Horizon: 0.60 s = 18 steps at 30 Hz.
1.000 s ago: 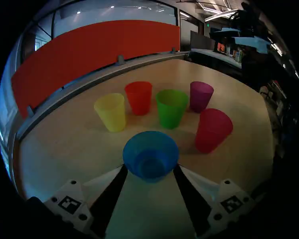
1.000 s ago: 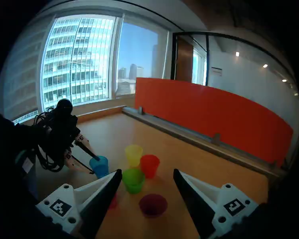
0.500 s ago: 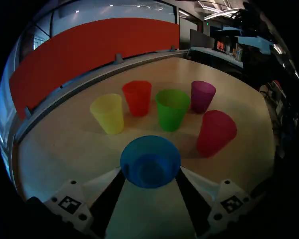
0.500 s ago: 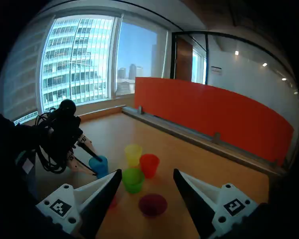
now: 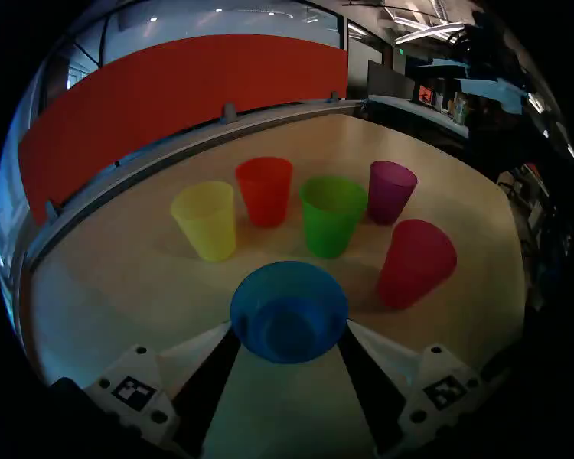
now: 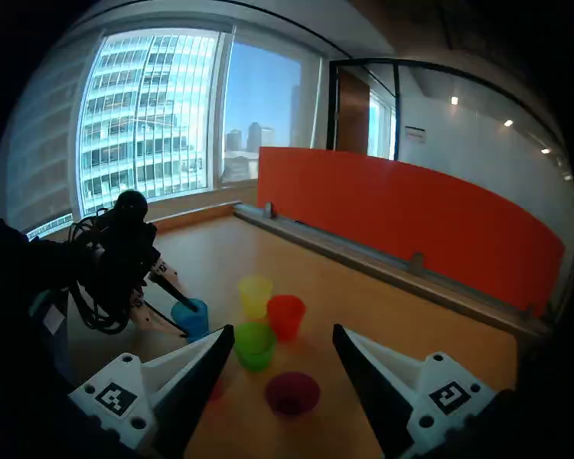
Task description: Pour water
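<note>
In the left gripper view, my left gripper (image 5: pixel 289 327) is shut on a blue cup (image 5: pixel 289 306), one finger on each side of its wall. I cannot tell whether it holds water. Beyond it on the wooden table (image 5: pixel 119 275) stand a yellow cup (image 5: pixel 204 220), an orange-red cup (image 5: pixel 264 191), a green cup (image 5: pixel 332 216), a purple cup (image 5: pixel 390 191) and a red cup (image 5: pixel 415 264). In the right gripper view, my right gripper (image 6: pixel 283 330) is open above the table, nearer than the green cup (image 6: pixel 255 346) and purple cup (image 6: pixel 292 393). The left gripper (image 6: pixel 176 298) holds the blue cup (image 6: pixel 190 317) at the left.
A person's dark-sleeved hand (image 6: pixel 115 260) holds the left gripper. An orange partition (image 6: pixel 409 214) and a grey rail (image 6: pixel 379 264) run along the table's far edge. Large windows (image 6: pixel 149 115) stand behind. Bare tabletop (image 6: pixel 440 336) lies right of the cups.
The left gripper has shifted slightly with the blue cup, which now looks a little larger and lower in its view. The right gripper has stayed open and almost still.
</note>
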Each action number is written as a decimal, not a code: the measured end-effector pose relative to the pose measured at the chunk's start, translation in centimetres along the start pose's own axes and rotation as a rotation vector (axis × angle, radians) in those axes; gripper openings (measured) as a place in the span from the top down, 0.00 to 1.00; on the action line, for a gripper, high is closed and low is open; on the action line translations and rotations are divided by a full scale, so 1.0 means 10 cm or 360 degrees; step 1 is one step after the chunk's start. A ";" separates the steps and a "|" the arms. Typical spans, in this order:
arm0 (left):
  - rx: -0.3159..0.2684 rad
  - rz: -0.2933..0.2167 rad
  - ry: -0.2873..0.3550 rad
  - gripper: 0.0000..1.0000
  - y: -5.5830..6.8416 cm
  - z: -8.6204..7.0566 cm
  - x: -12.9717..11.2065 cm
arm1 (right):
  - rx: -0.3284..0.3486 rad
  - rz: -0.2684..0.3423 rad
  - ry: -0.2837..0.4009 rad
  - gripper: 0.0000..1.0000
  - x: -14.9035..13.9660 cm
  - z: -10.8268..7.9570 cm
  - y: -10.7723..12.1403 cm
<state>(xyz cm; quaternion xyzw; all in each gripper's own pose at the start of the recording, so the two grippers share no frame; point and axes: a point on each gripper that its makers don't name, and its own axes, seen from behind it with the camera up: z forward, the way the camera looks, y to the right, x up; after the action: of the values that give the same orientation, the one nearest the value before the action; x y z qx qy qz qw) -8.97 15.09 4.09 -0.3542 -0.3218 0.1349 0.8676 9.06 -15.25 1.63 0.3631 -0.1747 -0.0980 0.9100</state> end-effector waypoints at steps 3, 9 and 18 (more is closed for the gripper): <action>0.0000 0.0001 -0.0003 0.15 0.00 0.02 0.00 | 0.0000 0.0001 -0.0004 0.00 0.00 0.01 0.00; 0.0006 0.0005 -0.0009 0.15 0.01 0.05 0.01 | 0.0002 0.0002 -0.0007 0.00 0.00 0.02 0.00; 0.0014 -0.0038 -0.0007 0.16 0.00 0.06 0.01 | 0.0001 0.0002 -0.0012 0.00 -0.02 0.03 0.00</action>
<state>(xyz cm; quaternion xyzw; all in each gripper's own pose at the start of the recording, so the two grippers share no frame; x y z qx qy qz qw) -9.26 15.45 4.53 -0.3462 -0.3273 0.1268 0.8700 8.79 -15.44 1.77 0.3630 -0.1783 -0.0987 0.9092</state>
